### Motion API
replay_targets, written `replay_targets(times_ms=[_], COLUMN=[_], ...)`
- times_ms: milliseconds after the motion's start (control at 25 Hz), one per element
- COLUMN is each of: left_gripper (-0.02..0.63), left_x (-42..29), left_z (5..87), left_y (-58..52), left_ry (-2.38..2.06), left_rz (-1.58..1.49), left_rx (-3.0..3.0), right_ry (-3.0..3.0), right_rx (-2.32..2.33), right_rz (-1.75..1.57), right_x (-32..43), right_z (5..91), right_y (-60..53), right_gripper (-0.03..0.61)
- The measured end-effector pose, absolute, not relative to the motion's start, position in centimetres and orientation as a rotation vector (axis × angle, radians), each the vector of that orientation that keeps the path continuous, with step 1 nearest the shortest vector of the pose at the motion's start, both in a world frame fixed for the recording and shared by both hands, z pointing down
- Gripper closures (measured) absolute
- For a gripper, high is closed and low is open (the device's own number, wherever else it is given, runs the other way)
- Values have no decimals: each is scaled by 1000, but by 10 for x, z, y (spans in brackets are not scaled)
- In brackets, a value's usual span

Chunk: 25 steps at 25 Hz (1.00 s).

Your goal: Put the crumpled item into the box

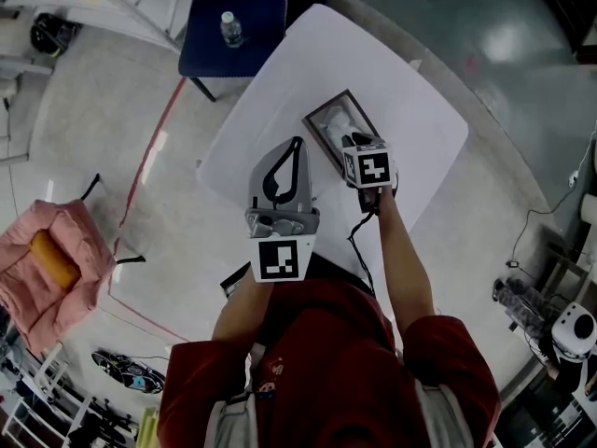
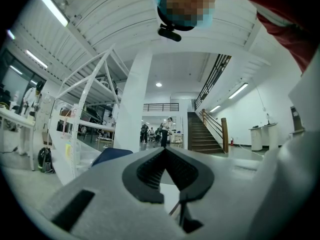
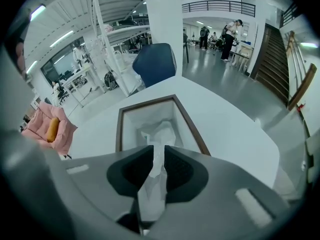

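The drop-off is the step in hand. The right gripper (image 3: 159, 148) hangs just over the near end of the box (image 3: 147, 103), its fingers clenched on the crumpled item (image 3: 158, 130), a wad of white paper or tissue. The box sits toward the middle of the white desk (image 1: 410, 91), open on top, with a dark rim and a pale inside.

The item is pulled out long rather than balled up. Its long axis runs along the line of the fingers, from the pinched near end away toward the far side. The loose far end points down into the box and already lies inside the rim. Whether it touches the box floor, I cannot tell.

The left gripper (image 2: 165, 151) is held up on the left, clear of the desk, with its fingers pressed together on nothing.

To my eye little is left to do. The right fingers need to part while they stay over the opening, so the paper falls inside. The risk is a light, springy wad clinging to one finger, or its near end draping over the near rim.
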<state>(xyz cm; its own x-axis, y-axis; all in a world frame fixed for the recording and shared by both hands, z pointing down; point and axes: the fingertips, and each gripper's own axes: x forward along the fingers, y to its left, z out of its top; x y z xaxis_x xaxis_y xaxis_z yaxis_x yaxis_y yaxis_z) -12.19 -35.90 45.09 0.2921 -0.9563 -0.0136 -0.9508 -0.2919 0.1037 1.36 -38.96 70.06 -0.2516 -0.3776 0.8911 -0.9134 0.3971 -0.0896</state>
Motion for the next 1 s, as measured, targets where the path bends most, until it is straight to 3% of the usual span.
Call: replay_targets(times_ms=[1000], left_gripper=[611], left_x=[-73], left_z=[394], left_y=[-281], left_ry=[-1871], left_rz=[-228], left_rx=[2490], right_ry=[-2068], right_rx=[1260], right_rz=[668], right_x=[41], right_z=[597], right_y=[-317], right_gripper=[508])
